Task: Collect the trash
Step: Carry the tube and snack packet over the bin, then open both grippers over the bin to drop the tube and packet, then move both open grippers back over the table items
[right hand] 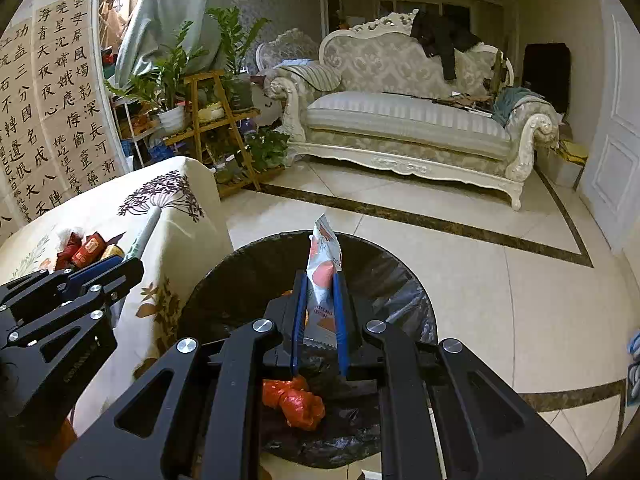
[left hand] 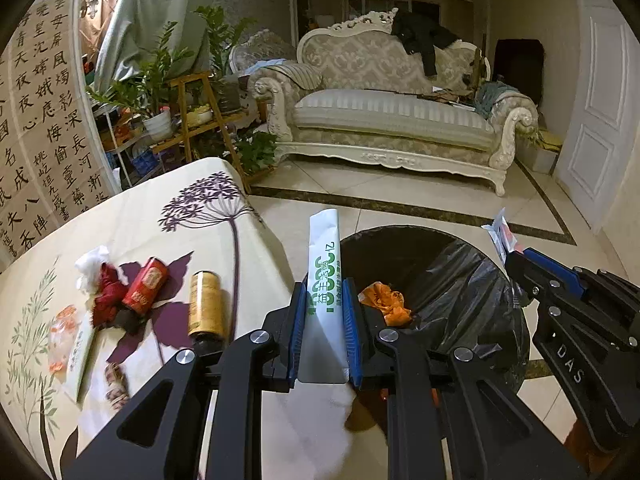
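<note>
Two black grippers with blue pads are in view, one per hand, and each holds one piece of trash. The left gripper (left hand: pixel 325 280) is clamped on one long white paper sleeve (left hand: pixel 325 256) printed with green characters, which sticks up past the fingertips. The right gripper (right hand: pixel 320 276) is closed on one small white and pink wrapper (right hand: pixel 325 264), its serrated lower edge showing between the pads. In the left wrist view the right gripper (left hand: pixel 516 258) appears at the right edge with the same wrapper (left hand: pixel 500 236) poking up from its tips; in the right wrist view the left gripper (right hand: pixel 120 266) shows at the left edge.

One round trash bin (right hand: pixel 376 264) lined with a black bag stands on the tiled floor just beside the table (left hand: pixel 132 216), below both grippers. Inside it lies one crumpled orange bag (right hand: pixel 294 402).

Trash left on the flowered tablecloth, counted in the left wrist view: one red can (left hand: pixel 145 286) lying on its side, one gold can (left hand: pixel 206 306) lying on its side, one crumpled red wrapper (left hand: pixel 108 296) touching the red can, one white tissue wad (left hand: pixel 91 268) just behind it, one clear packet with orange print (left hand: pixel 62 334), one flat white sachet (left hand: pixel 82 356), and one small blurred brown item (left hand: pixel 116 384) near the table edge

Across the room stand one ornate cream sofa (left hand: pixel 392 120) and one wooden plant stand (left hand: pixel 200 116)
</note>
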`<state>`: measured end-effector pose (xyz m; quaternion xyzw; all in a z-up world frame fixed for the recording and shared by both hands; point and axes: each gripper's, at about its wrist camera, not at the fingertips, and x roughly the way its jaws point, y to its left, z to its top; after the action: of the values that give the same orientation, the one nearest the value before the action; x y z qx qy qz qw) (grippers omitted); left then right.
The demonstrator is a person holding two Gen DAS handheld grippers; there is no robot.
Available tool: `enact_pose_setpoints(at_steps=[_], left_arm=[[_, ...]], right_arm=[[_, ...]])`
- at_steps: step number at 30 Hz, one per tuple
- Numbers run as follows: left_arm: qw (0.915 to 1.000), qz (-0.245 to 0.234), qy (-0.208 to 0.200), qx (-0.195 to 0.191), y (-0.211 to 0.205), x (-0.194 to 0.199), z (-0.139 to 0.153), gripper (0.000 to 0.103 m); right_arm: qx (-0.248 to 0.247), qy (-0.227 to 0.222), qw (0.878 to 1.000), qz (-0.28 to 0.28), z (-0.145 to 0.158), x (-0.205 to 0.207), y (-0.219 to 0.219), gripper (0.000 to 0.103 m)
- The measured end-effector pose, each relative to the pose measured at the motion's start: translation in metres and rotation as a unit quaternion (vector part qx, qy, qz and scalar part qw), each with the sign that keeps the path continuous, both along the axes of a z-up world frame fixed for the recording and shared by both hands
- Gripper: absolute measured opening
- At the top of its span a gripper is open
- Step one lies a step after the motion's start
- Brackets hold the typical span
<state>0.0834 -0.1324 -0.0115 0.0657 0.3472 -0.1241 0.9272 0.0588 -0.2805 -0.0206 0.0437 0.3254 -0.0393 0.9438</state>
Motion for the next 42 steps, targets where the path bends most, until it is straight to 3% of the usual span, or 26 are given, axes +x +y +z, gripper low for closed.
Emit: enact_pose_setpoints(at_steps=[8,10,12,17,25,32,42], left_arm=[[0.9998,-0.006,0.012,0.011,-0.011,0.009,-0.007,0.021],[0.9997,-0.006,0.021,0.007,-0.012,0.011,-0.009,0.034],[0.9998,-0.003,0.022,0.003,-0.011,0.012,-0.010,0.044],[0.9998,0.001,0.022,0.000,-0.011,0.012,-0.010,0.050],[0.9998,0.009,0.018,-0.008,-0.006,0.012,-0.007,0.059],[0.9997,0.025,-0.001,-0.007,0.009,0.002,0.004,0.070],[0.9966,0.080,-0.016,-0.008,0.068,-0.018,0.020,0.074]], right_arm=[[0.013,0.005,1.000,-0.010,-0.005,0.008,-0.009,0.015],[0.016,0.006,1.000,-0.013,-0.005,0.008,-0.011,0.018],[0.017,0.004,1.000,-0.018,-0.004,0.007,-0.013,0.028],[0.019,0.004,1.000,-0.022,-0.003,0.006,-0.015,0.029],[0.022,0.005,0.999,-0.028,-0.003,0.002,-0.017,0.042],[0.024,0.009,0.999,-0.028,-0.001,-0.001,-0.014,0.052],[0.034,0.017,0.999,0.000,0.003,-0.008,0.018,0.061]])
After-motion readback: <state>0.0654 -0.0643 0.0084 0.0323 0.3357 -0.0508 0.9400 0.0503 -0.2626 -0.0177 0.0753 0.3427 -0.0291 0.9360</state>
